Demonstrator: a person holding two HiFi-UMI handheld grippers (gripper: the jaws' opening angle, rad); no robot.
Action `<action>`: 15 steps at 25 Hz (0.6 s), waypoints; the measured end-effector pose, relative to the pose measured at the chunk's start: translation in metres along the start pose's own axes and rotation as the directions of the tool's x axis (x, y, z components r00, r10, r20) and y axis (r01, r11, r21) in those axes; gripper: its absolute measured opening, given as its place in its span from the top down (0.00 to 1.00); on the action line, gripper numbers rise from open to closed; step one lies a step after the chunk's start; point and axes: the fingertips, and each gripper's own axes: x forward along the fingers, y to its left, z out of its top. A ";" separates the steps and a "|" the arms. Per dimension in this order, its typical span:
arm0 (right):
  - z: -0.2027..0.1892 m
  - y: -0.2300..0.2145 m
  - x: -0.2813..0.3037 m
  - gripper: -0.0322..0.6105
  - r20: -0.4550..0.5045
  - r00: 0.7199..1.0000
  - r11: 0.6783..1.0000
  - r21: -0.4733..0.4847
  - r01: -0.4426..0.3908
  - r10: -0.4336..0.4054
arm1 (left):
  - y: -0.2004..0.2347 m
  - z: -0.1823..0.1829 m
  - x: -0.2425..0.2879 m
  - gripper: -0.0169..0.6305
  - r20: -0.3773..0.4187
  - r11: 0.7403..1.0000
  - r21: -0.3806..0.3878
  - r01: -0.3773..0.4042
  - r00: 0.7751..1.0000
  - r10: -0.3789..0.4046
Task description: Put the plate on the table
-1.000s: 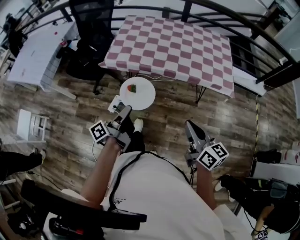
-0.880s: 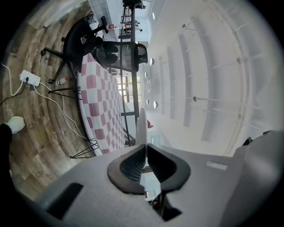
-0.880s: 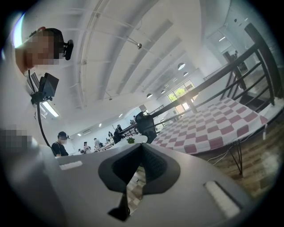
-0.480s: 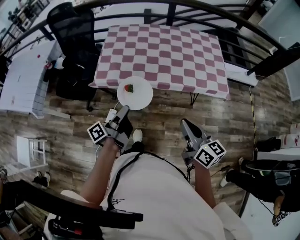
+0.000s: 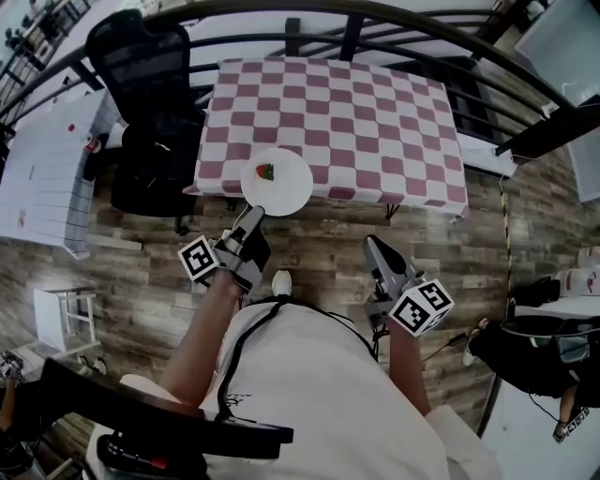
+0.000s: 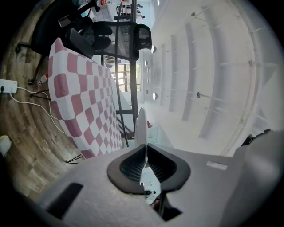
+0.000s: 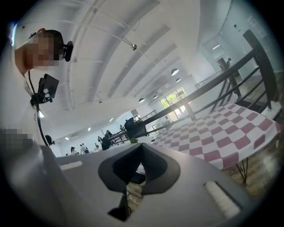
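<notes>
Your left tongs [image 5: 253, 215] are clenched on the near rim of the white plate [image 5: 281, 187]. The plate shows over the near left edge of the checkered surface [image 5: 375, 103], with a small red thing [image 5: 265, 172] on it. Your right tongs [image 5: 374, 247], over the wooden floor [image 5: 323, 234], are pressed together on nothing.

Dark wood-plank floor [image 5: 319, 239] below. Beside a curved black railing [image 5: 422, 21], a table [image 5: 375, 103] under a pink-and-white checked cloth. Just left of it, a black office chair [image 5: 150, 70], then a white desk [image 5: 47, 164]. Overhead, a white beamed ceiling [image 6: 213, 66]. Far off, bright windows [image 7: 172, 100].
</notes>
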 end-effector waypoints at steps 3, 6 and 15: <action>0.001 -0.001 0.023 0.94 -0.002 1.000 1.000 -0.002 0.013 -0.013 | 0.009 0.022 0.006 0.94 -0.014 1.000 -0.007 -0.005 1.000 0.005; 0.003 -0.001 0.044 0.94 -0.004 1.000 1.000 -0.002 0.024 -0.024 | 0.019 0.040 0.014 0.94 -0.031 1.000 -0.016 -0.009 0.999 0.008; 0.005 -0.009 0.083 0.94 -0.026 0.998 0.998 0.008 0.059 -0.059 | 0.043 0.069 0.040 0.94 -0.085 0.999 -0.035 -0.021 0.996 0.018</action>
